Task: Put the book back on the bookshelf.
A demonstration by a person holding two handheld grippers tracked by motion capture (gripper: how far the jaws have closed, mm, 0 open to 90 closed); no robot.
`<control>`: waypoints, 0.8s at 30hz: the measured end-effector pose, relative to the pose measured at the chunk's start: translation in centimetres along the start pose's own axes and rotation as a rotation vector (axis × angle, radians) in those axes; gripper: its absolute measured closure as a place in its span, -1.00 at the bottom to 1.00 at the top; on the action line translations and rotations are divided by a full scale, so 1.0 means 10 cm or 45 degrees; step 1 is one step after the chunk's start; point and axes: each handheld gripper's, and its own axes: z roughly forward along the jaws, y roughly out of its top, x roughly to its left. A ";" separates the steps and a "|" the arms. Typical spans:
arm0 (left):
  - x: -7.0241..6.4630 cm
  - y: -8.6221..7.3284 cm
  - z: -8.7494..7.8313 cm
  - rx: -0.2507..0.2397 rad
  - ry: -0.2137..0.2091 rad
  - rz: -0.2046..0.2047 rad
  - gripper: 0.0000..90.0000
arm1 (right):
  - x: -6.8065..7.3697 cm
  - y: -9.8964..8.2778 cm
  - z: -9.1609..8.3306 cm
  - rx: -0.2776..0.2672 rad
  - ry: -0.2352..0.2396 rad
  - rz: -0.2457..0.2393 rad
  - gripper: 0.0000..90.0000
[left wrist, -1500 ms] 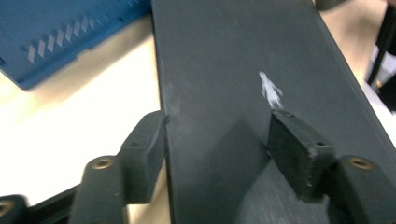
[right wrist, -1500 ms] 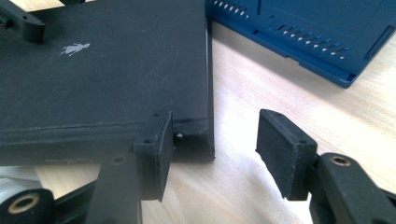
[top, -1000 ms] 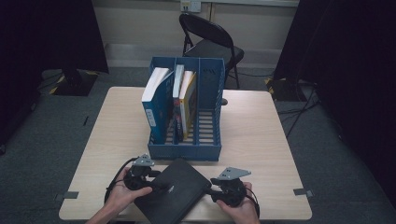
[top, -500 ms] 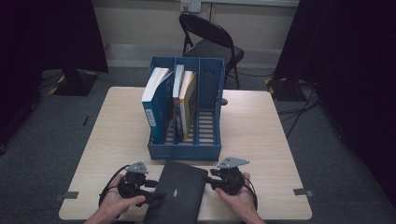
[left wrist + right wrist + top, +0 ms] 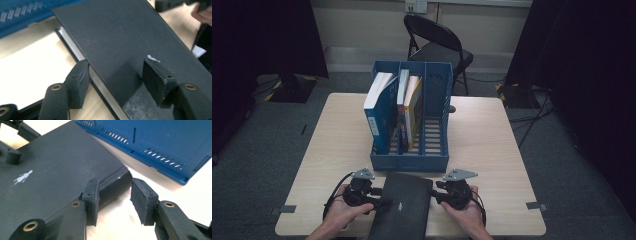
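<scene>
Item: flat black hardcover book (image 5: 401,205), lower centre of the frame, on the pale wooden counter (image 5: 512,150), now squared up before the blue plastic file rack (image 5: 412,120).

Left gripper (image 5: 379,202): fingers (image 5: 78,82) just closing, bracketing the book's edge.

Right gripper (image 5: 437,196): fingers (image 5: 91,195) half open, one under the spine side, the other clear.

Judgement: lift toward the rack pending.

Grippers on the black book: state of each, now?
Left gripper: jaws straddle the black book edge, just been closing; grip unclear.
Right gripper: open at the book's spine corner.
</scene>
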 end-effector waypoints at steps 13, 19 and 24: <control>0.08 -0.06 -0.06 0.002 -0.008 -0.001 -0.25 | -0.04 0.15 0.21 0.001 -0.026 -0.036 0.21; 0.08 -0.05 -0.03 0.006 0.010 0.034 -0.41 | -0.09 0.19 0.14 -0.037 -0.064 -0.004 0.14; 0.06 -0.06 -0.04 -0.047 0.061 0.022 -0.37 | -0.15 0.19 0.16 -0.046 -0.086 0.032 0.10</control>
